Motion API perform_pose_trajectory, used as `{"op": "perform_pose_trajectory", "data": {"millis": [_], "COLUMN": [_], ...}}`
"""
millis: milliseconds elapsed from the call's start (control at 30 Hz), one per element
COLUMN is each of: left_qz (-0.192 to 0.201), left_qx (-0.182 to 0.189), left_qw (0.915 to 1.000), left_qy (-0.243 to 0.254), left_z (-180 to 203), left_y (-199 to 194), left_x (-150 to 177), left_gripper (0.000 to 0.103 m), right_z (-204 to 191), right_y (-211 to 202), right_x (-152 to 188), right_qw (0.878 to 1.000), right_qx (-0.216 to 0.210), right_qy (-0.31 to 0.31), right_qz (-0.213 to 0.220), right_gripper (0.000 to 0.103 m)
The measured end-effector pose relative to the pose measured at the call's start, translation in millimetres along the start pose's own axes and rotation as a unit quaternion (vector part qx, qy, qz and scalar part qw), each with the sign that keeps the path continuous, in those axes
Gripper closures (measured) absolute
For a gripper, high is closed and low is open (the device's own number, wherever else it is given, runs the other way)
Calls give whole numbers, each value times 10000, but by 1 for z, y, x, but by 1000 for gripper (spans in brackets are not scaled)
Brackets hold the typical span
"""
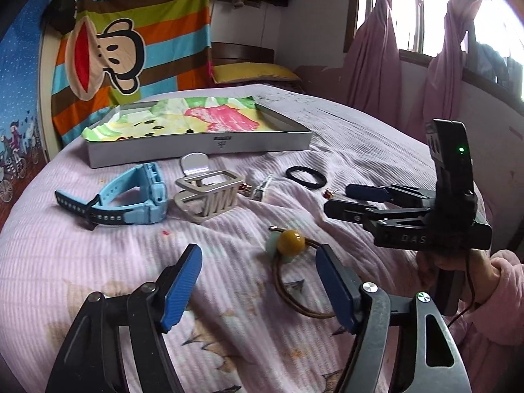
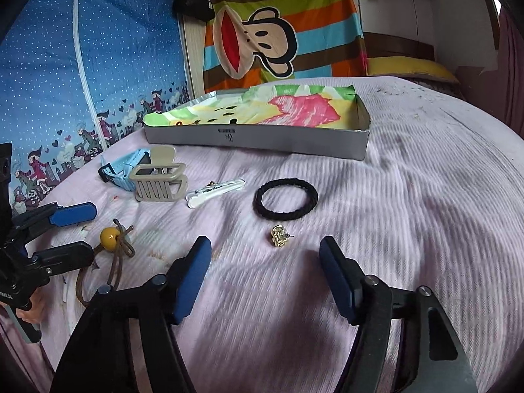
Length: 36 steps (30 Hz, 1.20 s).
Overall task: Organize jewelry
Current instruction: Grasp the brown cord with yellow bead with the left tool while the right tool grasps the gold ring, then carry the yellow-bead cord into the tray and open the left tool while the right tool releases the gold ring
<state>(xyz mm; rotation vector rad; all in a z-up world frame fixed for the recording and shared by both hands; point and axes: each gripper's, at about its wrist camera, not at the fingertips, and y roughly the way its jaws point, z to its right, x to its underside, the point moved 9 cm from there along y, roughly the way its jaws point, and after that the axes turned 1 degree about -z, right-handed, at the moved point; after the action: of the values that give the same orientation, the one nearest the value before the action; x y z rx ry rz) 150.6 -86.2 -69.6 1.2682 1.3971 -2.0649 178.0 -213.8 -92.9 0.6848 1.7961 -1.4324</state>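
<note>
Both wide open: right gripper (image 2: 265, 278) framing gold stud earring (image 2: 279, 235) at twelve o'clock beside black hair tie (image 2: 285, 199), left gripper (image 1: 258, 281) over bead tie (image 1: 290, 241); likely slipping into soft bedspread (image 2: 409, 229) folds.

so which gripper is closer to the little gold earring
Right. The right gripper is open with the gold earring lying just ahead, between its fingertips. The left gripper is off to the earring's left, by the yellow bead hair tie.
</note>
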Motion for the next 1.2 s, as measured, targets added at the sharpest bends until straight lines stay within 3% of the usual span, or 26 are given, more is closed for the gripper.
{"op": "perform_pose_trajectory", "data": {"millis": [467,767,1200], "left_qz": [-385,-316,223], "left_qx": [196,171,75], "left_qw": [9990,9991,9985], "left_qy": [-91,-203,-487], "left_z": [7,7,5], "left_y": [25,25,10], "left_x": [0,-1,-26], "left_gripper": [78,81,82], "right_z": [1,-4,-6], "right_y": [21,24,5], "right_x": [2,4,-6], "right_qw": [9996,9994,9993], "right_qx": [-55,-174,-241], "right_qy": [45,13,-95], "right_qz": [-288,-284,268], "right_gripper": [67,91,93]}}
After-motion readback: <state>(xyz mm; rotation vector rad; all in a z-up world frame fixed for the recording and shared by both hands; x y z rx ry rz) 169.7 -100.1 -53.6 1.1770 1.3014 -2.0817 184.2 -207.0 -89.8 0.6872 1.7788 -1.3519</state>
